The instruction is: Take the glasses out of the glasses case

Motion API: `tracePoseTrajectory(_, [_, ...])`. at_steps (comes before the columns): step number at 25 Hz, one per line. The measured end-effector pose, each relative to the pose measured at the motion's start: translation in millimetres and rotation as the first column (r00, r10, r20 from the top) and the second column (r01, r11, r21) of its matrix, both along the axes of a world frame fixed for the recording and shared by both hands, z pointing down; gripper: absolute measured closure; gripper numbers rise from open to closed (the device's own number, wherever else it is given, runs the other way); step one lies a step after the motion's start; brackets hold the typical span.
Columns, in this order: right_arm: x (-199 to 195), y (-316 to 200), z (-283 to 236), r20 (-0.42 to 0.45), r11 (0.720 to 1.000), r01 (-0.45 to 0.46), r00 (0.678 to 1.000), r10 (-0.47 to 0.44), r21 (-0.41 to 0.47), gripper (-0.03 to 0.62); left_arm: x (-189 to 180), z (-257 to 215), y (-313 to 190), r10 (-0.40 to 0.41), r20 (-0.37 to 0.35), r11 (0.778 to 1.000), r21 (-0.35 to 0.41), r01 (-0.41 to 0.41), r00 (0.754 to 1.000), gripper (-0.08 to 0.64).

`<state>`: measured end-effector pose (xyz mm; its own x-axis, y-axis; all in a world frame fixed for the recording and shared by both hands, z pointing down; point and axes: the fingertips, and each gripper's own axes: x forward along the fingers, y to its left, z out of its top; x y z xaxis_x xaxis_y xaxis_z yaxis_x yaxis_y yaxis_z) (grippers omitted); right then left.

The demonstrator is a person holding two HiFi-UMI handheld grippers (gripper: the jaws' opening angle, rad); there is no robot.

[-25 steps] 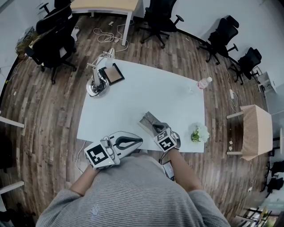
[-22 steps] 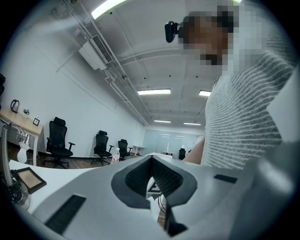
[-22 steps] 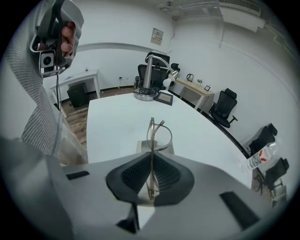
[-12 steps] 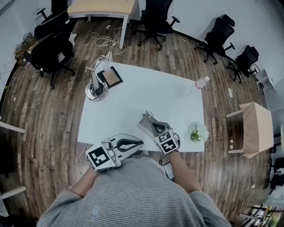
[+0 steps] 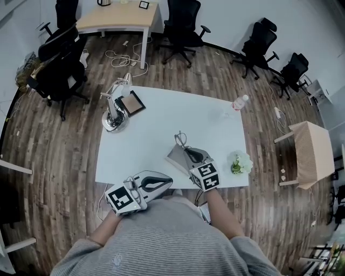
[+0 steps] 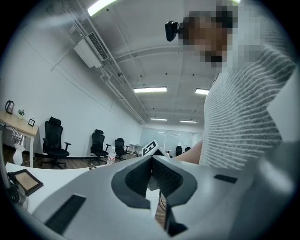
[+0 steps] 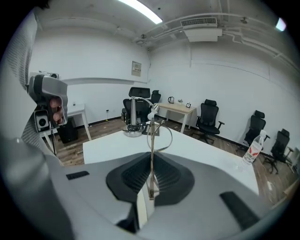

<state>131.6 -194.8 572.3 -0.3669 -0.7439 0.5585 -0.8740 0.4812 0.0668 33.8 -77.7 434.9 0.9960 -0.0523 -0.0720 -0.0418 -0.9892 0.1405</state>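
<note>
The white bench (image 5: 161, 124) fills the middle of the head view, with black office chairs (image 5: 183, 27) and a wooden table (image 5: 116, 16) on the wood floor beyond it. The person's grey striped sweater (image 5: 161, 240) takes up the bottom of the view.

The left hand-held gripper (image 5: 170, 180) lies level at the near edge of the bench. Its ribbed pads are pressed together at the tips with nothing between them (image 6: 151, 159).

The right hand-held gripper (image 5: 184, 147) is over the near part of the bench, right of centre, and points down and away from the person. It is pinching the glasses (image 7: 151, 140) by one thin temple arm. The round wire rim stands up beyond the fingertips, above the bench top.

At the far left corner stands a silver desk lamp (image 5: 114, 110). White flowers (image 5: 241, 161) sit at the near right corner, and a water bottle (image 5: 240, 102) at the far right edge.
</note>
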Motion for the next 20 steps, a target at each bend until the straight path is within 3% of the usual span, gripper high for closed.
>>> tracePoseTrajectory(9, [-8, 9, -41, 0.118, 0.994, -0.022, 0.993, 0.009, 0.105, 0.566, 4, 2, 3, 0.002, 0.004, 1.0, -0.017, -0.002, 1.0, 0.548])
tracePoseTrajectory(14, [-13, 14, -62, 0.183, 0.987, -0.026, 0.983, -0.004, 0.16, 0.566, 6, -1, 3, 0.004, 0.001, 1.0, 0.018, -0.004, 1.0, 0.549])
tracePoseTrajectory(20, [-25, 15, -89, 0.251, 0.973, -0.021, 0.967, -0.039, 0.229, 0.566, 2, 11, -3, -0.013, 0.049, 0.999, -0.035, 0.015, 0.999, 0.549])
